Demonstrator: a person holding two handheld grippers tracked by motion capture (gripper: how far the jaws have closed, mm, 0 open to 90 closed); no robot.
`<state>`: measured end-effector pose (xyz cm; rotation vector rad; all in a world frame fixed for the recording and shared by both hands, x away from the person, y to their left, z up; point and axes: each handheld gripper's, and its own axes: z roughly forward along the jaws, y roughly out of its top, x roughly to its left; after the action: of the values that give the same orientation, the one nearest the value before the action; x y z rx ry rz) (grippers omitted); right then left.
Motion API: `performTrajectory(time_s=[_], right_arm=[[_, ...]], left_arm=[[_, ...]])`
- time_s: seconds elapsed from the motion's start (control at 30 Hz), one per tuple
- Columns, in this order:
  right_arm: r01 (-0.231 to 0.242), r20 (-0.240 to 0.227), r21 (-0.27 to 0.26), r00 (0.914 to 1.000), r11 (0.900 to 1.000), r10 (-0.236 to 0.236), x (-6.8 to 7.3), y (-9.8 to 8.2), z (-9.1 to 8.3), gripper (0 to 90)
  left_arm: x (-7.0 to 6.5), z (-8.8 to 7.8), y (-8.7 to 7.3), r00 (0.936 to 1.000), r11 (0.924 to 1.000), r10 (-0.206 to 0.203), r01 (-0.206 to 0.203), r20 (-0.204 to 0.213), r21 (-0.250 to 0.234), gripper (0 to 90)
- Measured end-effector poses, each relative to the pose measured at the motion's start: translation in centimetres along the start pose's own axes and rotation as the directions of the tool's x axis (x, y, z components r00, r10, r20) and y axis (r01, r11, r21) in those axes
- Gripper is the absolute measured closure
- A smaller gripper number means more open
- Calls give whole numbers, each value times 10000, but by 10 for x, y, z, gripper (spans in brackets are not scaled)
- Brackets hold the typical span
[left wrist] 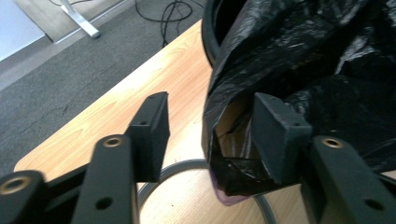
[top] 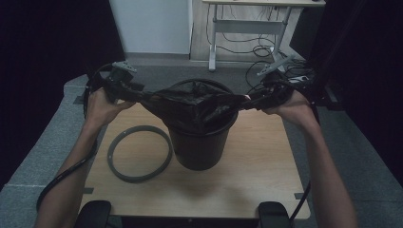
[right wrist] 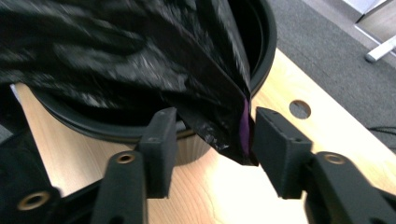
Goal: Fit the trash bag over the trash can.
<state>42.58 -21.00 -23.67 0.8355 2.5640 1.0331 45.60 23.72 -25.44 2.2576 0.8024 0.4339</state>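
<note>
Two hand-held grippers flank a crinkled black plastic bin bag (top: 195,107) that is stretched over the mouth of a round black plastic bucket (top: 199,145) near the middle of the light wooden table (top: 256,175). In the high view the bag's long axis runs side to side across the table, from the left gripper (top: 138,96) to the right gripper (top: 244,102), with one drawn-out corner pointing at each; the middle sags into the bucket's opening.

In the left gripper view the jaws stand apart and released. The bag's corner (left wrist: 243,163) lies between them against the right-hand pad (left wrist: 275,135); the other pad (left wrist: 152,130) is well clear of the plastic, so nothing is clamped.

In the right gripper view the jaws are likewise parted. The bag's pointed corner (right wrist: 233,135), showing a thin purple edge, hangs down between the pads, just beside the right-hand one (right wrist: 275,144) and apart from the left-hand one (right wrist: 161,144). Whether the film touches that pad I cannot tell.

A flat grey plastic ring (top: 139,153) lies on the table just left of the bucket.
</note>
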Motion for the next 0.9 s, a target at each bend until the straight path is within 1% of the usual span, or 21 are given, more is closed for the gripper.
performTrajectory(time_s=[0.07, 0.13, 0.17, 0.23, 0.27, 0.33, 0.4, 0.43, 0.53, 0.63, 0.7, 0.73, 0.8, 0.87, 0.9], right_arm=[[-59, 95, -88, 9999, 9999, 59, 0, 7, -4, 451], [-159, 386, -146, 9991, 9998, 164, -2, 15, -6, 425], [-281, 660, -219, 9974, 9994, 295, -4, 21, -6, 406], [-447, 983, -258, 9940, 9987, 471, -7, 30, -2, 377], [-495, 1208, -318, 9913, 9983, 530, -9, 36, 3, 351], [-635, 1371, -309, 9883, 9975, 672, -12, 42, 12, 315], [-711, 1315, -128, 9887, 9974, 721, -14, 46, 26, 269], [-680, 1186, 22, 9907, 9977, 673, -13, 46, 34, 246], [-369, 774, 308, 9964, 9988, 344, -6, 38, 48, 211], [102, 609, 658, 9980, 9978, -142, 3, 28, 55, 205], [317, 747, 898, 9965, 9955, -385, 6, 21, 56, 230], [325, 782, 949, 9961, 9950, -400, 6, 19, 56, 245], [296, 752, 847, 9965, 9960, -360, 5, 17, 53, 277], [61, 758, 437, 9971, 9990, -94, 1, 19, 48, 289], [12, 755, 296, 9971, 9996, -34, 0, 21, 46, 297]], left_arm=[[-2, -1, 5, 9998, 9998, 185, -185, 68, 60, 434], [-3, -1, 10, 9994, 9994, 334, -334, 66, 114, 415], [-4, -1, 13, 9992, 9992, 389, -389, 51, 108, 411], [-5, 1, 19, 9988, 9987, 490, -491, 77, 160, 399], [-5, 2, 21, 9985, 9984, 546, -547, 95, 165, 396], [-7, 6, 25, 9977, 9974, 649, -655, 204, 288, 388], [-8, 11, 27, 9971, 9962, 733, -742, 228, 446, 390], [-8, 14, 26, 9971, 9961, 726, -737, 240, 489, 389], [-6, 18, 21, 9973, 9971, 572, -595, 469, 479, 374], [-5, 21, 16, 9963, 9971, 548, -581, 656, 499, 366], [-4, 22, 13, 9962, 9968, 543, -581, 687, 547, 363], [-4, 23, 13, 9964, 9969, 514, -552, 676, 559, 363], [-2, 24, 14, 9966, 9970, 496, -534, 664, 564, 357], [-2, 24, 17, 9962, 9970, 534, -571, 695, 525, 357], [-2, 24, 19, 9958, 9968, 575, -612, 716, 512, 357]])
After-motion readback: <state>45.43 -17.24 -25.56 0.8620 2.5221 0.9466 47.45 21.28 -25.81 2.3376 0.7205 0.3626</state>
